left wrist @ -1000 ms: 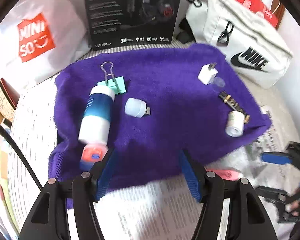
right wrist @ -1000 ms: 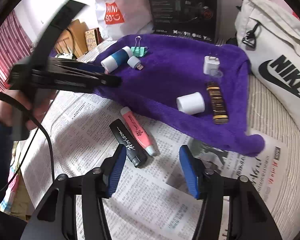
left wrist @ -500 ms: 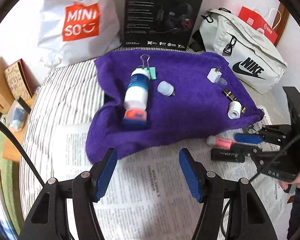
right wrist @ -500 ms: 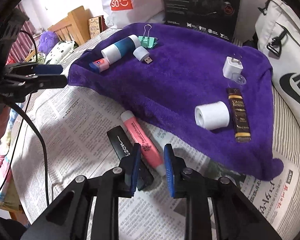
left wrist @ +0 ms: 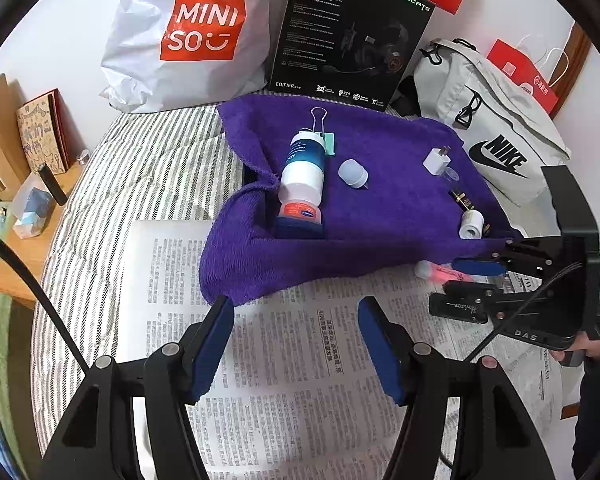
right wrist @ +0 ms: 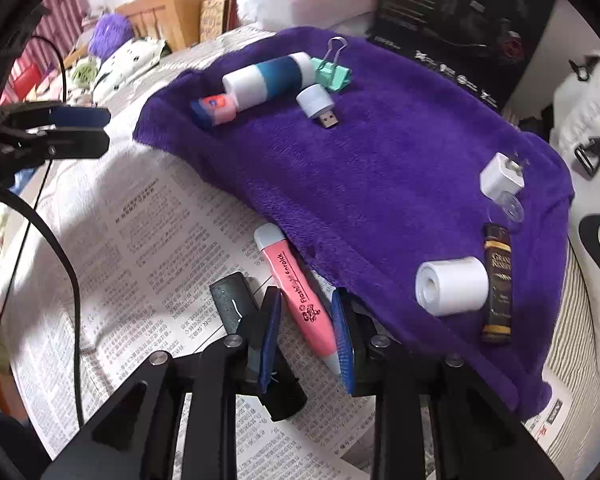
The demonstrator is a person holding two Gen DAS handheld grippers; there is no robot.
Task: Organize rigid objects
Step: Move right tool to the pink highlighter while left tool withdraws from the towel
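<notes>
Newspaper (right wrist: 152, 240) holds the pink highlighter (right wrist: 300, 296), between the right gripper's (right wrist: 306, 336) half-closed, non-gripping fingers.

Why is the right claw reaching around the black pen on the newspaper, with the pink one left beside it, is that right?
Not quite. The right wrist view shows the right claw straddling the pink highlighter on the newspaper; the black pen lies beside it, outside the fingers.
</notes>
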